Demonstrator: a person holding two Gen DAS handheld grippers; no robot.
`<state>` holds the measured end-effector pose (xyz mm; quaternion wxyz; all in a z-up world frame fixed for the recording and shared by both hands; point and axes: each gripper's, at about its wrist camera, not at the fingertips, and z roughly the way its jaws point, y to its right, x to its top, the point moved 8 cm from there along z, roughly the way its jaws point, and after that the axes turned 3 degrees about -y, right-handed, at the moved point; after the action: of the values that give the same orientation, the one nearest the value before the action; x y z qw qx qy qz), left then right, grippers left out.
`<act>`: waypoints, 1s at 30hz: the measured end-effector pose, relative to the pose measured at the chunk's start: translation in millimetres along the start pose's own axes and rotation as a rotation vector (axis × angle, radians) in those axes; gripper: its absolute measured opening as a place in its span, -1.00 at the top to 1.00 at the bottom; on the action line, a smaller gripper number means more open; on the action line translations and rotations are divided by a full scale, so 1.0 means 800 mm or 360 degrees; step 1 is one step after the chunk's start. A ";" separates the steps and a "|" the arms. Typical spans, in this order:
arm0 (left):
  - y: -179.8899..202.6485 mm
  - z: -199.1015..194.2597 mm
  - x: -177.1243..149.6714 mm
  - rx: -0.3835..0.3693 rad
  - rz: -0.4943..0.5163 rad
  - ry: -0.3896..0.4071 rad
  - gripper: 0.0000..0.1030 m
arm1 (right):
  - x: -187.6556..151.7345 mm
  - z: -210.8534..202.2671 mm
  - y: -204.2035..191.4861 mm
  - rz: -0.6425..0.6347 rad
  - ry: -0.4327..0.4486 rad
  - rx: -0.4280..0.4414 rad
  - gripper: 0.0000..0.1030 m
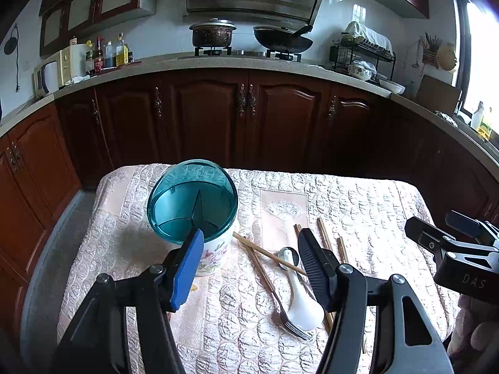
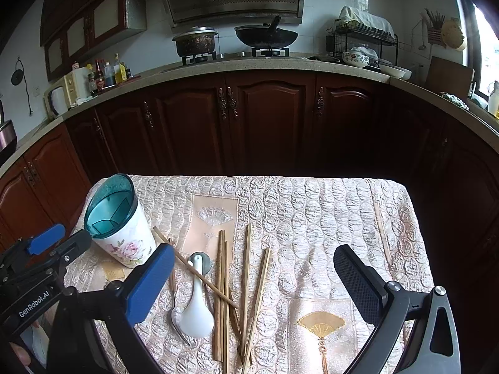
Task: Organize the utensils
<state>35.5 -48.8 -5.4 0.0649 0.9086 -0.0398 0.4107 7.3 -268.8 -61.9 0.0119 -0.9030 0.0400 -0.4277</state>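
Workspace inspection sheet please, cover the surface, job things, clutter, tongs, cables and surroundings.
Surface: small table under a quilted cloth with fan motifs.
Job's things: utensil holder, upright, teal divided insert, nothing in it; chopsticks scattered loose; white spoon, fork and metal spoon lying flat among them.
Clutter: nothing seen.
Tongs: left tongs open, holding nothing; right tongs open, holding nothing, above the utensils.
Cables: one cord on the far wall.
Surroundings: kitchen counter, stove with pot and wok, dish rack.

A floral holder [image 2: 124, 243] with teal divided insert stands upright beside scattered chopsticks [image 2: 222, 296], white spoon [image 2: 196, 308] and fork [image 1: 288, 318].
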 end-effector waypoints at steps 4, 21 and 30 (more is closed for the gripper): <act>-0.002 0.001 -0.001 0.0000 -0.0011 -0.0004 -0.23 | -0.001 0.002 -0.002 -0.0018 0.0005 -0.0006 -0.99; -0.001 0.000 0.001 0.0002 -0.0014 -0.0007 -0.24 | 0.001 0.000 0.001 0.0008 0.0001 0.0008 -0.99; 0.000 0.006 -0.001 -0.0002 -0.0016 -0.0030 -0.24 | -0.003 0.006 0.002 -0.0013 -0.0013 0.0009 -0.99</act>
<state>38.1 -49.5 -9.0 0.0672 0.9125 -0.0362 0.4019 9.7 -270.1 -66.8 0.0128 -0.9048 0.0351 -0.4241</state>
